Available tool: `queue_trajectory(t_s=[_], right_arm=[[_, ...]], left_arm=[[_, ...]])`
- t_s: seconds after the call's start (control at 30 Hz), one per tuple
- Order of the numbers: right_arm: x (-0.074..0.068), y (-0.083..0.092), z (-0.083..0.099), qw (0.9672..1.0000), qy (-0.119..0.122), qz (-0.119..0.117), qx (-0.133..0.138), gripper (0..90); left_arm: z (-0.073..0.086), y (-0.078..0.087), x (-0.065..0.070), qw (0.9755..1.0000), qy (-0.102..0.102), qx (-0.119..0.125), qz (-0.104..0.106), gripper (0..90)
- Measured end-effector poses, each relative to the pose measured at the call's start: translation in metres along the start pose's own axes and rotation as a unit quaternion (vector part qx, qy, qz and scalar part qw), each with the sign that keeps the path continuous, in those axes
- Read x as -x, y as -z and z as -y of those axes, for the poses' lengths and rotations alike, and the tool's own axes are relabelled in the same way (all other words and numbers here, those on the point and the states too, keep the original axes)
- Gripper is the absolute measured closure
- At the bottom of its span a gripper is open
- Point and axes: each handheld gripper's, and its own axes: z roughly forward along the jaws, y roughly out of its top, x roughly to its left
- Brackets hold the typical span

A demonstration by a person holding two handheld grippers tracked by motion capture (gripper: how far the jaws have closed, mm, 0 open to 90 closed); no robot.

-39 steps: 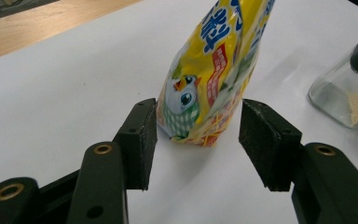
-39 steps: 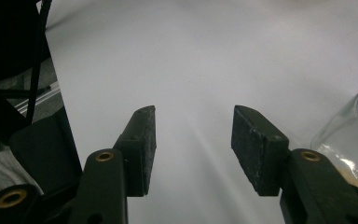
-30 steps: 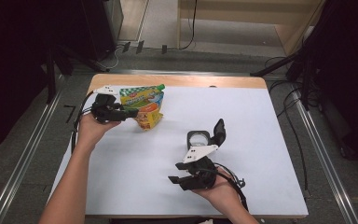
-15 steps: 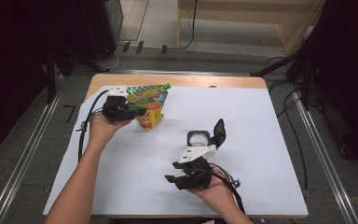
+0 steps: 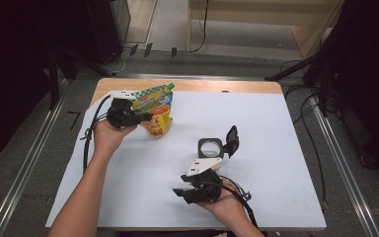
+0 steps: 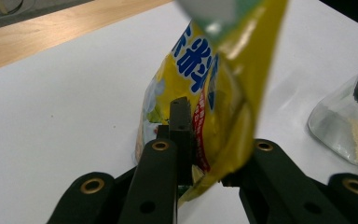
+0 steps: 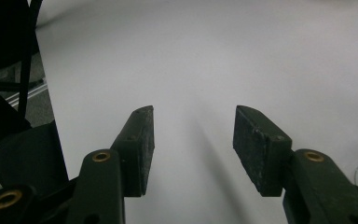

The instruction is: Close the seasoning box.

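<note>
Left gripper (image 5: 140, 117) sits at the far left of the white table (image 5: 286, 148), near its wooden far edge. Its jaws have just been closing and now pinch the lower part of a yellow snack pouch (image 5: 156, 111). In the left gripper view the pouch (image 6: 214, 93) stands between the two black jaws, with blue characters and a red band on its face, and its foil is creased where the jaws press on it. The pouch stands nearly upright, its green top edge tilted toward the far side of the table.

Right gripper (image 5: 182, 190) rests low at the near side of the table, well apart from the pouch. Its jaws are spread with nothing between them; the right gripper view shows bare white table surface (image 7: 205, 56) in the gap.

Glass jar (image 5: 210, 147) stands just beyond the right gripper, with its black lid (image 5: 232, 140) hinged open. In the left gripper view the jar (image 6: 345, 126) holds a little tan powder.
</note>
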Motion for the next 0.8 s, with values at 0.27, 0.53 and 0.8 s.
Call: queue_trajectory(t_s=[0.27, 0.53, 0.8], right_arm=[[0.002, 0.000, 0.001, 1.0000, -0.005, 0.001, 0.001, 49.7], [0.003, 0.000, 0.002, 1.0000, -0.005, 0.001, 0.004, 49.6], [0.005, -0.001, 0.002, 0.9999, -0.012, -0.001, 0.010, 46.9]], left_arm=[[-0.004, 0.010, 0.000, 0.9999, 0.000, -0.015, -0.002, 82.3], [-0.008, 0.021, 0.006, 0.9997, 0.003, -0.023, 0.012, 82.5], [-0.012, 0.039, 0.020, 0.9990, -0.007, -0.015, 0.040, 82.8]])
